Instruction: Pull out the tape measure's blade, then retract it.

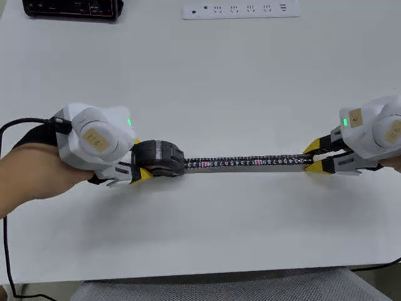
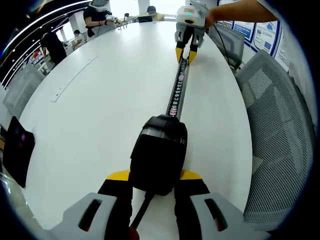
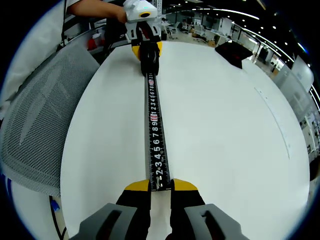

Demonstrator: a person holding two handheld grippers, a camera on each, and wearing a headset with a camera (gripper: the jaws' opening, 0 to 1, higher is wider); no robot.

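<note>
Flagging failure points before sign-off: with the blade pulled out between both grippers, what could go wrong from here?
1. The right gripper pinches only the very end of the blade; a slip could let it whip back into the tape measure case.
2. The left gripper holds the case by its rear only, so it might twist loose during retraction.
3. The long pulled-out blade could kink if the grippers drift out of line.
</note>
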